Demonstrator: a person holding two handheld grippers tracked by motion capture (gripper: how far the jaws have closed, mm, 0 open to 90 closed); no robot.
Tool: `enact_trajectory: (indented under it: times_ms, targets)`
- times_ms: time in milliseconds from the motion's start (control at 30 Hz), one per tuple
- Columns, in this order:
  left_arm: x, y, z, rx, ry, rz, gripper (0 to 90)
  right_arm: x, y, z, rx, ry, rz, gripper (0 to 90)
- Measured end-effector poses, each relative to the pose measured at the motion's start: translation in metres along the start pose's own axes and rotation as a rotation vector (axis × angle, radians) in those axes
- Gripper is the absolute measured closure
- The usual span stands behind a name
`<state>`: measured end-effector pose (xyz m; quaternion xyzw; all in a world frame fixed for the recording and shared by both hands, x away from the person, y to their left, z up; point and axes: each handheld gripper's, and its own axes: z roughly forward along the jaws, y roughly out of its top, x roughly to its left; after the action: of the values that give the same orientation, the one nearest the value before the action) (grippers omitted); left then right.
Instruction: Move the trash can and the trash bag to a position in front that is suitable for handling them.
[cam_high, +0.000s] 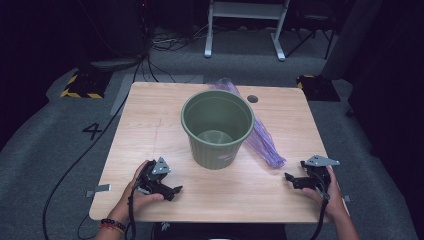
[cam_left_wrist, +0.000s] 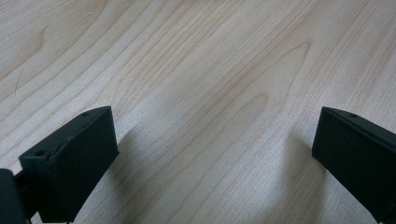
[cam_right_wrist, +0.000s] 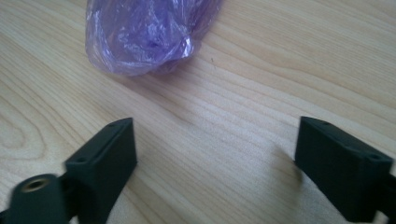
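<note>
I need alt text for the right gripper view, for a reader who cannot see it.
A crumpled purple plastic bag lies on a pale wooden table, just ahead of the open right tool. Its two black jaws stand wide apart with nothing between them.

Legible markings:

1. Numeral "4" — dark figure on the grey floor carpet, off the table's left edge, level with about the middle of that edge.

2. Hazard striping, yellow and black, no lettering — on a low dark floor block beyond the table's far left corner; a similar dark block with a trace of yellow lies beyond the far right corner.

3. Small pale mark low on the green bucket's near wall — too small to read.

No other text, label or brand can be read.
</note>
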<state>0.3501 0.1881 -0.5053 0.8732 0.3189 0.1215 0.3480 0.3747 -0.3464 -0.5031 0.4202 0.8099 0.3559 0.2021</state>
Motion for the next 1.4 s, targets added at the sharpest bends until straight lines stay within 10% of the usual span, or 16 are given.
enact_trajectory:
  times_ms: [467,733,1167,1400]
  targets:
    - [-0.001,-0.001,-0.002,0.001,0.004,-0.005,0.1,0.0,0.02,-0.018,-0.119,0.018,0.007,17.0]
    - [-0.001,-0.003,-0.003,0.0,0.011,-0.01,0.1,0.001,0.059,-0.011,-0.166,0.04,-0.035,39.9]
    - [0.0,-0.003,-0.003,0.001,0.0,0.001,0.0,0.008,0.048,0.029,0.02,0.151,-0.086,76.9]
    - [0.001,-0.002,-0.002,0.002,-0.009,0.01,0.0,0.028,0.042,0.028,0.047,0.192,-0.114,78.3]
